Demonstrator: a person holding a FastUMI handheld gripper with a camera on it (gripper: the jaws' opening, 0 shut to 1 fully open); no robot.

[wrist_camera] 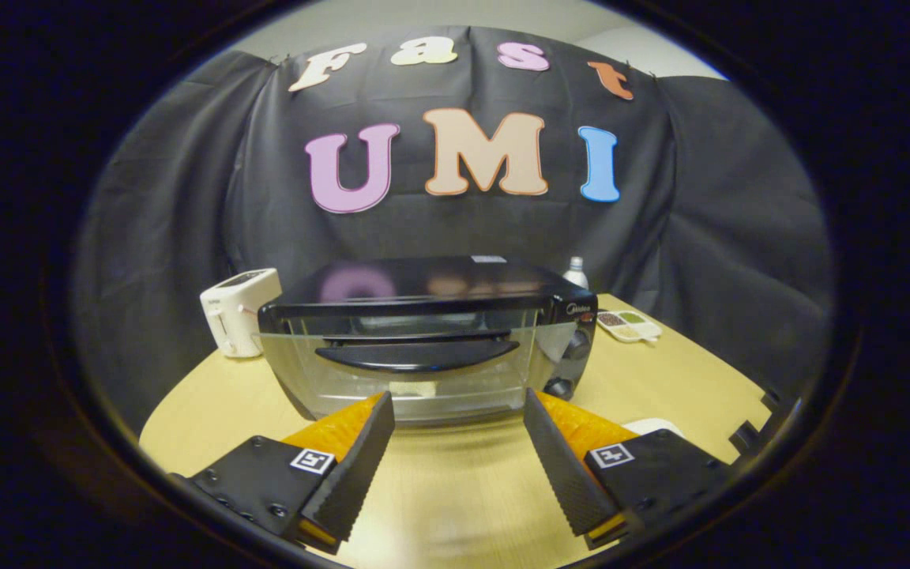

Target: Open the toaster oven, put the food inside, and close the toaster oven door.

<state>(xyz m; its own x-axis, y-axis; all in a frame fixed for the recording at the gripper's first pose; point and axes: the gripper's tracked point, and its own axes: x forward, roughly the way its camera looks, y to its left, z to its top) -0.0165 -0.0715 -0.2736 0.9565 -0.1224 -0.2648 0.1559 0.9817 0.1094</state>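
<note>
Gripper (pixel 459 405) spread wide, empty, fingers just short of the closed toaster oven (pixel 427 336) mid-counter (pixel 684 379)

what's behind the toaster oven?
Behind the black glass-door toaster oven: a clear bottle's top; its lower part is covered. Open tongs sit just before the shut door.

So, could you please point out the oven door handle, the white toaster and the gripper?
Oven door handle (pixel 417 355): gripper view, bar's middle.
White toaster (pixel 239 310): gripper view, front face.
Gripper (pixel 459 411): gripper view, between its open fingers.
</note>
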